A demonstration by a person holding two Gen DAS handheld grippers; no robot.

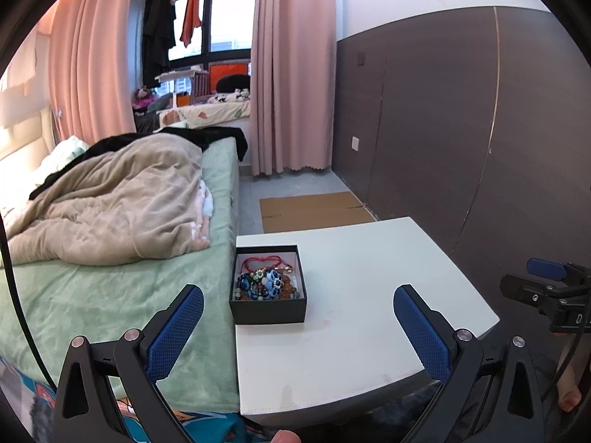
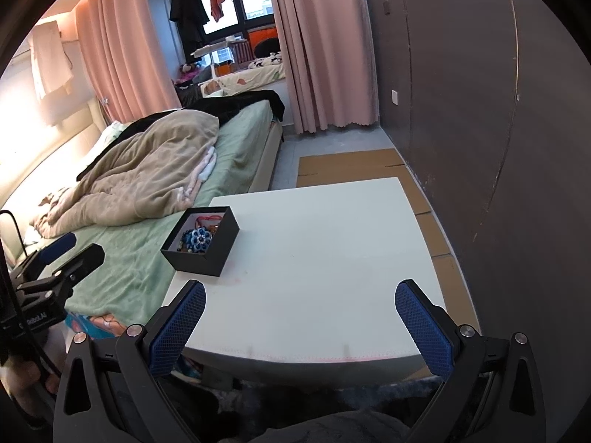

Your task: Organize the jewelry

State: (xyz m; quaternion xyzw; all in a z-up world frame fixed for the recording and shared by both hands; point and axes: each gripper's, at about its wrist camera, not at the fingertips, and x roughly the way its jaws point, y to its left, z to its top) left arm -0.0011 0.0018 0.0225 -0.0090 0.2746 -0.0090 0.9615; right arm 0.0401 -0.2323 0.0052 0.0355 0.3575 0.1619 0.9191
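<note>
jewelry (image 1: 266, 283) lies heaped inside a black box (image 1: 268, 308) with a pale lining. box position: left edge of the white table (image 1: 354, 325), on the side that meets the bed (image 1: 110, 295). no lid shows in either view.

contents of the box, as far as the views resolve:
- a blue flower-shaped piece (image 2: 201, 238) on top of the heap.
- dark bead strands around it.
- a red cord (image 1: 264, 260) looped at the far end.
- single pieces below these cannot be told apart.

no jewelry shows on the bare table surface. this fits two stages: pieces gathered into the box, or a mixed heap waiting to be sorted out. the views do not settle which.

claw state:
- left claw (image 1: 298, 326): fingers spread wide, nothing between them.
- right claw (image 2: 300, 326): fingers spread wide, nothing between them.

key relation: the box sits ahead of the left claw, slightly left of its centre line and near it. from the right claw the box lies ahead and well to the left, farther off. judgement: the left claw is the nearer one for any reach into the box. the long axis of the box runs away from the left claw, along the table edge.
</note>
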